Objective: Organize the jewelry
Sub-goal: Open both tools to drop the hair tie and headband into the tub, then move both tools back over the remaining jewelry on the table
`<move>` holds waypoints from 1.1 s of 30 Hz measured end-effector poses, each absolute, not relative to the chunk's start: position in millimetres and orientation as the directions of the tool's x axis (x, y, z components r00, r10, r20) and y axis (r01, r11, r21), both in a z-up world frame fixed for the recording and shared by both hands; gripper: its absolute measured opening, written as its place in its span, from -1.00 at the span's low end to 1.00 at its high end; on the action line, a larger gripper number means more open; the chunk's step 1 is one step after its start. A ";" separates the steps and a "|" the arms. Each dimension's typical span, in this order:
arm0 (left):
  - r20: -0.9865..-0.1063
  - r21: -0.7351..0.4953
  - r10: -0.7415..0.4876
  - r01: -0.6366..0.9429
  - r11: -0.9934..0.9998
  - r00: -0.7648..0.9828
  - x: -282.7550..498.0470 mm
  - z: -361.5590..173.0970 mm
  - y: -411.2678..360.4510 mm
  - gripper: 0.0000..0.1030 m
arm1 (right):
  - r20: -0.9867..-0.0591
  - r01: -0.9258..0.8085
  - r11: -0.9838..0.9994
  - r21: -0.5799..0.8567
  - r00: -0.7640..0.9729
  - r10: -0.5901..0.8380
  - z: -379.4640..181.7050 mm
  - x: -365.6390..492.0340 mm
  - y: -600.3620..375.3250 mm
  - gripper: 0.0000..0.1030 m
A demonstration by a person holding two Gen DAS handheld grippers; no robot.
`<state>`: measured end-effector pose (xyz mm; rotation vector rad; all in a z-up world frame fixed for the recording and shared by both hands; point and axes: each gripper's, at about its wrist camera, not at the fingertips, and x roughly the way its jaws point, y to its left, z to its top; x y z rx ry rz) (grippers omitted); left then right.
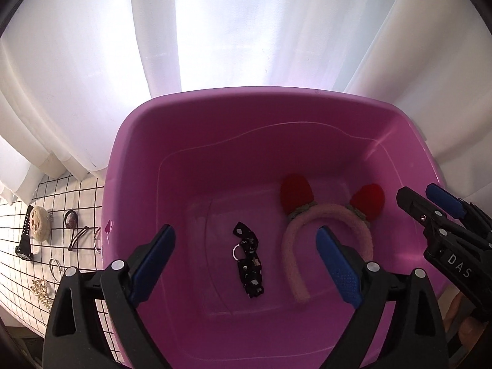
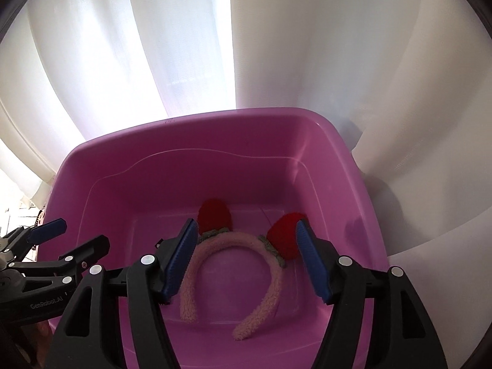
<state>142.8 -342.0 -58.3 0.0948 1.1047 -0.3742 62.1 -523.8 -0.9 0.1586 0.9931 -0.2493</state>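
Observation:
A pink basin sits under both grippers. On its floor lie a black patterned strap with a metal ring and a fuzzy pink headband with red ears. My left gripper hangs open above the black strap, with nothing between its blue pads. My right gripper is open over the headband, its pads apart from it on either side. Each gripper also appears in the other's view: the right gripper at the right edge, the left gripper at the left edge.
To the left of the basin a gridded white cloth carries a black watch, a cream hair claw, a dark ring, a silver bangle and a gold piece. White curtains hang behind.

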 end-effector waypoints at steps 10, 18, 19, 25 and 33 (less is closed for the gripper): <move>-0.852 -0.084 -0.237 0.325 0.942 0.466 128.4 -36.5 -329.0 0.81 | -0.819 0.248 0.966 0.080 0.569 -0.078 -1.4 55.6 -521.0 0.24; -0.829 -0.129 -0.267 0.297 0.946 0.492 117.3 -17.2 -293.1 0.87 | -0.777 0.215 0.968 0.133 0.629 -0.033 12.4 46.3 -498.9 0.32; -0.827 -0.128 -0.262 0.287 0.949 0.497 115.9 -15.9 -286.7 0.87 | -0.774 0.206 0.969 0.136 0.633 -0.026 13.0 46.8 -493.9 0.32; -0.807 -0.134 -0.241 0.230 0.964 0.539 105.3 -4.8 -237.8 0.87 | -0.751 0.138 0.979 0.148 0.660 0.021 23.4 47.3 -453.9 0.37; -0.790 -0.142 -0.193 0.133 0.981 0.582 93.5 3.3 -149.5 0.88 | -0.719 0.039 0.985 0.169 0.689 0.096 32.6 54.0 -380.7 0.40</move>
